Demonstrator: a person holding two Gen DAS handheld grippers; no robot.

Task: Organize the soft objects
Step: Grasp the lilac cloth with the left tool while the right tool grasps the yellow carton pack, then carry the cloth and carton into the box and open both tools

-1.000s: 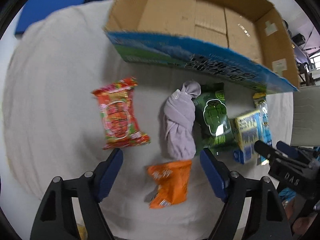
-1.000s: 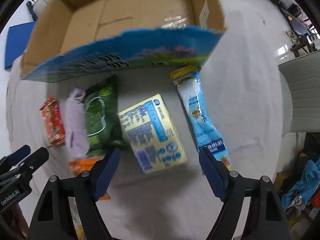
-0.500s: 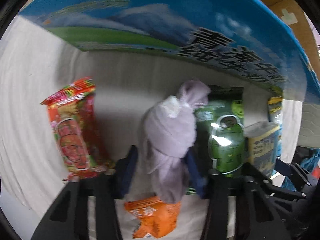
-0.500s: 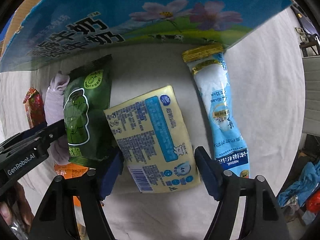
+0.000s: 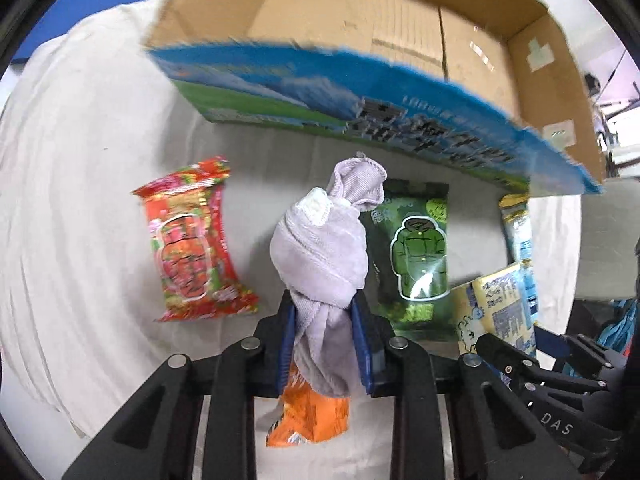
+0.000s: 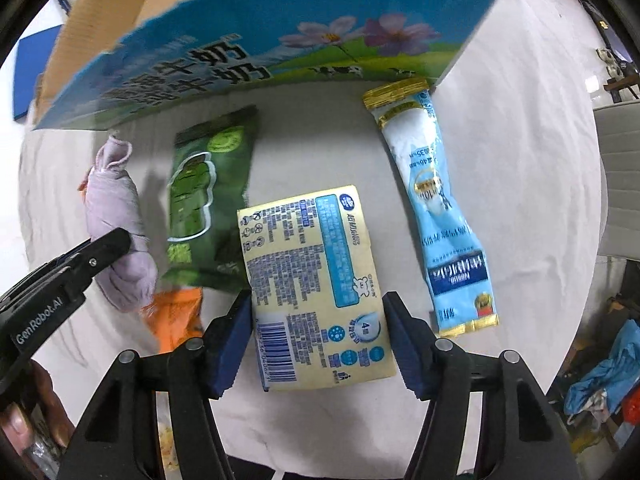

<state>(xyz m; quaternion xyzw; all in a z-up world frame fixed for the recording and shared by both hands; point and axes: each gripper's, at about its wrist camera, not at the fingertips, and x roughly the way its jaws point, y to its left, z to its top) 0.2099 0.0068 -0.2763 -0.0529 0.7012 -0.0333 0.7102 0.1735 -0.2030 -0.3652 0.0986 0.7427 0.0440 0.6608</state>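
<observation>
My left gripper [image 5: 323, 320] is shut on a knotted lilac cloth [image 5: 324, 248] and holds it just above the white cloth-covered table; the cloth also shows in the right wrist view [image 6: 116, 216]. My right gripper [image 6: 318, 320] is shut on a yellow and blue tissue pack [image 6: 316, 288], its pads pressed against both sides. The open cardboard box [image 5: 400, 32] with a blue printed front [image 6: 272, 48] stands just beyond both.
On the table lie a red snack packet [image 5: 188, 240], a green packet [image 6: 208, 200] [image 5: 416, 252], an orange packet [image 5: 308, 416] under the left gripper, and a long light-blue sachet [image 6: 436, 216]. The table edge is at the right, with clutter on the floor beyond.
My left gripper closed on the lilac cloth and lifted it back from the box. My right gripper closed on the tissue pack and lifted its near end.
</observation>
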